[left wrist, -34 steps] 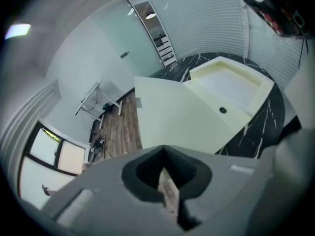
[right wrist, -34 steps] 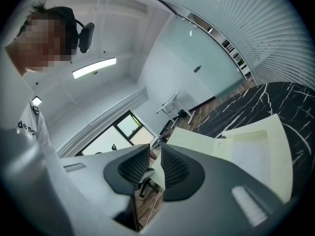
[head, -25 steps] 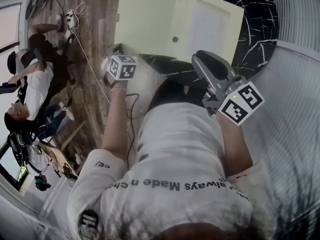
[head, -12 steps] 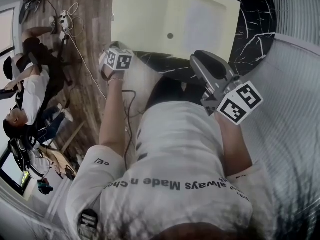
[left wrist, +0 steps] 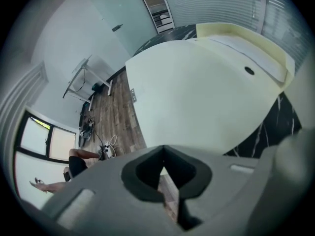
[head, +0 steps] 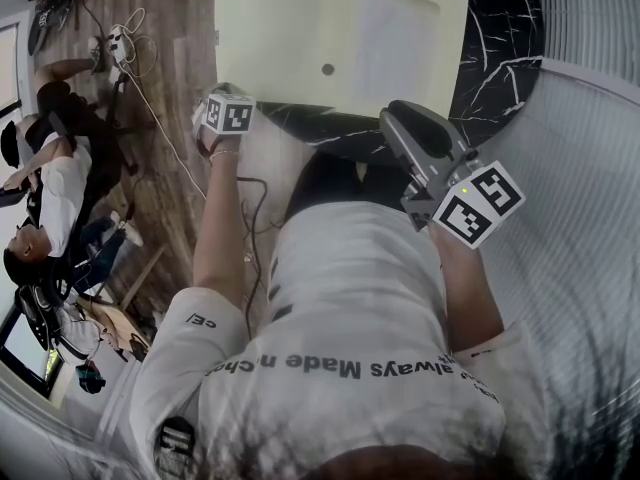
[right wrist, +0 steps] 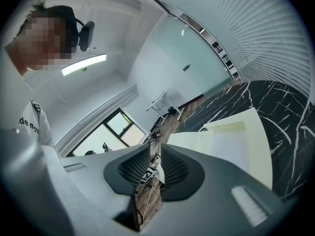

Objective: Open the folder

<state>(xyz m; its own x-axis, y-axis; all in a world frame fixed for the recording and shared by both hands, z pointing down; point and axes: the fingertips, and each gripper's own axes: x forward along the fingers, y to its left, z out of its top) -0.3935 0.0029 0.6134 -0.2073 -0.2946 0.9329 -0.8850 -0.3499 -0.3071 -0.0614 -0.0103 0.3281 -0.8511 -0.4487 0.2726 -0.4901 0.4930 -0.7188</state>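
Your folder (head: 290,38) lies wide open on the tabletop (head: 500,28), so nothing looks left to do; your left tool (left wrist: 163,149) is pinched together and your right tool (right wrist: 153,149) a crack apart, both empty.

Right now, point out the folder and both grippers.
folder (head: 285,38), head view, on its flat left flap.
left gripper (left wrist: 164,150), left gripper view, between its jaw tips.
right gripper (right wrist: 156,154), right gripper view, between its jaw tips.
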